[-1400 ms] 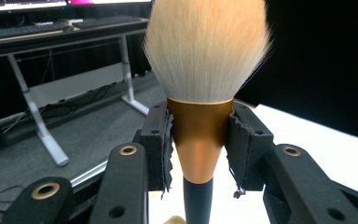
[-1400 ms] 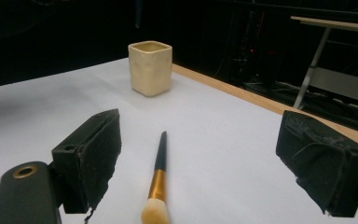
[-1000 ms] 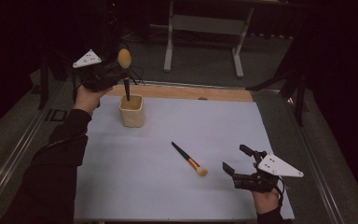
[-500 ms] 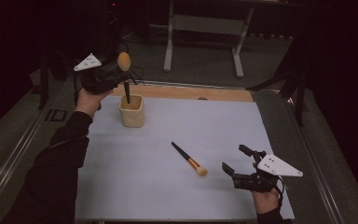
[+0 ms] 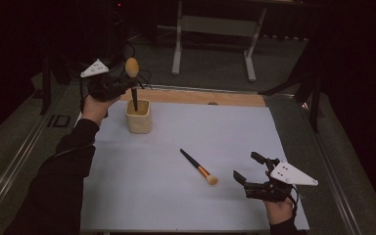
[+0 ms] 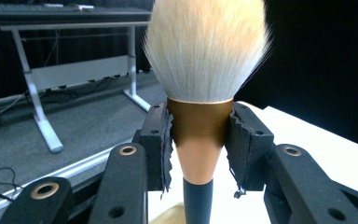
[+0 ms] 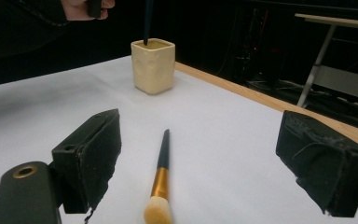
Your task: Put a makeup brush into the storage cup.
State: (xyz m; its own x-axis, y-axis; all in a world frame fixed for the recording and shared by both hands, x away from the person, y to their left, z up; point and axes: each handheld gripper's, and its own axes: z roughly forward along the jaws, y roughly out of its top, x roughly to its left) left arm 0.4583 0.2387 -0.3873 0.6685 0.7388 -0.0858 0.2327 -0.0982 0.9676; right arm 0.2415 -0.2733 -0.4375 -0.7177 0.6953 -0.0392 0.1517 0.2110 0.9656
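**Big brush held over the cup**

I hold the big brush (image 6: 200, 93) in my left claw (image 5: 127, 84). The pads (image 6: 161, 140) squeeze its gold neck from both sides, so this claw is closed on the brush. The fluffy pale hair sticks up above the claw. The dark handle hangs down below the claw, and its tip goes into the cream cup (image 5: 139, 116). The cup stands right under my left claw, on the white mat (image 5: 176, 196). I cannot tell if the handle tip touches the bottom of the cup.

In the high view, my left hand (image 5: 95, 105) sits behind the claw, with the grey plate (image 5: 94, 68) on top of it.

My right claw (image 5: 243, 169) is well apart from the cup, near the front edge of the mat. Its two black pads stand wide apart and nothing is between them, so this claw is open. A small brush (image 7: 161, 175) lies flat on the mat just in front of this claw. Its fluffy end points at the claw and its dark handle points away, toward the cup. In the right gripper view the small brush lies between the lines of the two pads, but the pads do not touch it.

Past the mat I see a strip of wood (image 5: 200, 97), and farther off the grey legs of a stand (image 5: 178, 44) on the floor.
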